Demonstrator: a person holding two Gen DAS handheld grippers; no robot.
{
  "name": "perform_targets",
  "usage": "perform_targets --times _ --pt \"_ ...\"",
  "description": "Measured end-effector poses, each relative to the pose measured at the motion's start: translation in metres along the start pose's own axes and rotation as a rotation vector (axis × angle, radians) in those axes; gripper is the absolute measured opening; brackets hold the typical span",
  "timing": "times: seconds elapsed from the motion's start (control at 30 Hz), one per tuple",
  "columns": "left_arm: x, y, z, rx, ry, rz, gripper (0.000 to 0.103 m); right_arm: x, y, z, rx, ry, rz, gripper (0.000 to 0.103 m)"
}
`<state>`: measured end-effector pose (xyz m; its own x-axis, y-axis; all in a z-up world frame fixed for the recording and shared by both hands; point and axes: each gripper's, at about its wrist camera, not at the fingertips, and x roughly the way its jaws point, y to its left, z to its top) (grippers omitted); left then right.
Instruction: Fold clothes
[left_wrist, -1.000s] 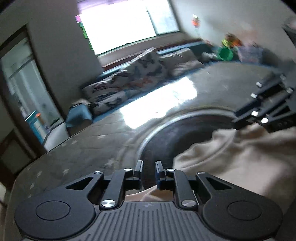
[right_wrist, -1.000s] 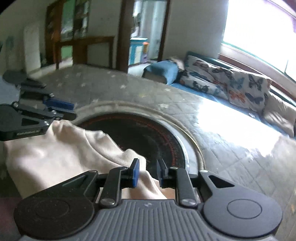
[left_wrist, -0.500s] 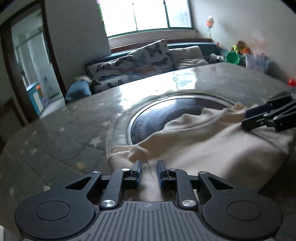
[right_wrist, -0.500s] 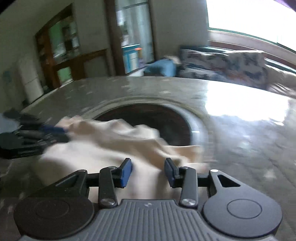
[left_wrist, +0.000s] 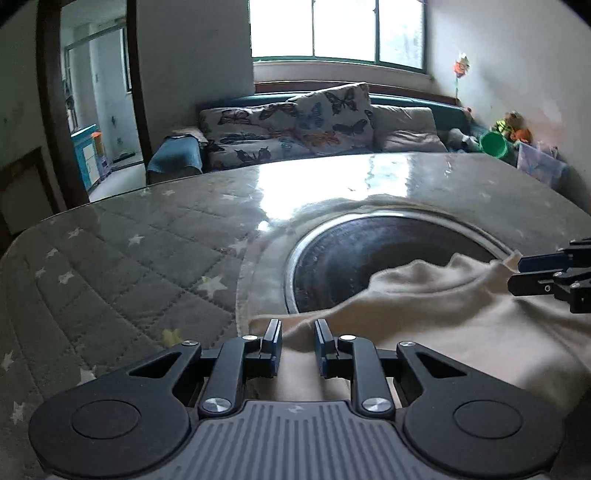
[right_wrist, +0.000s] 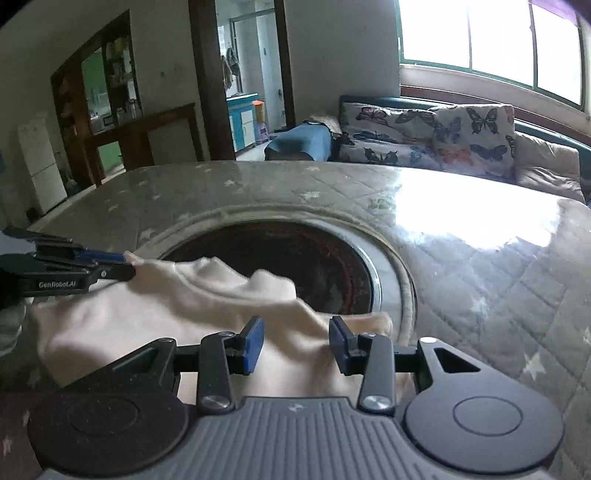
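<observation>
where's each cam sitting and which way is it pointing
Left wrist: on the left gripper, facing the window across the cream garment; right gripper enters at right.
Right wrist: on the right gripper, facing the doorway; left gripper enters at left.
Shared: garment, round dark inset, butterfly cushions.

left gripper (left_wrist: 297, 341): we see black linkage arms, silver screws, blue pads, grey ribbed base | right gripper (right_wrist: 296, 339): same; "GenRobot.AI" lettering at frame left
</observation>
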<state>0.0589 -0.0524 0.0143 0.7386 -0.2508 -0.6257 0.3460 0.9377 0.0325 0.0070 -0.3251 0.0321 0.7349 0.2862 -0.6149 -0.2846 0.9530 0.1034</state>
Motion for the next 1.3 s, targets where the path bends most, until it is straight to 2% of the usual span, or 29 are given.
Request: perform_targets --times 0.13,0.23,0.43,0.57,0.73,0.83,0.97,1.13,1.3 --pt "-0.003 0.0 0.006 -0.016 -0.007 0.014 0.022 -0.003 0.014 0.006 -0.037 -0.013 0.013 0.039" --pt "-0.019 -0.014 0.004 0.017 -0.032 -0.028 0.022 -0.016 0.03 0.0 -0.095 -0.021 0.058 0.044" --pt "-0.063 -0.059 -0.019 0.153 -0.066 -0.149 0.022 -0.038 0.059 -0.025 -0.217 -0.017 0.083 0.044" --pt "-0.065 -0.084 -0.033 0.247 -0.076 -0.144 0.022 -0.036 0.07 -0.04 -0.273 0.004 0.064 0.045" --pt "-0.06 -0.089 -0.035 0.255 -0.061 -0.108 0.022 -0.046 0.072 -0.037 -0.25 -0.035 0.056 0.045" --pt "-0.074 -0.091 -0.028 0.232 -0.106 -0.135 0.022 -0.055 0.073 -0.037 -0.232 -0.056 0.059 0.045" --pt "-0.069 -0.105 -0.031 0.238 -0.099 -0.174 0.022 -0.053 0.072 -0.049 -0.199 -0.023 0.049 0.045" --pt "-0.059 -0.108 -0.043 0.249 -0.09 -0.18 0.022 -0.074 0.052 -0.062 -0.138 -0.01 0.023 0.046" --pt "-0.063 -0.103 -0.036 0.233 -0.093 -0.17 0.024 -0.088 0.033 -0.068 -0.078 -0.015 0.028 0.047"
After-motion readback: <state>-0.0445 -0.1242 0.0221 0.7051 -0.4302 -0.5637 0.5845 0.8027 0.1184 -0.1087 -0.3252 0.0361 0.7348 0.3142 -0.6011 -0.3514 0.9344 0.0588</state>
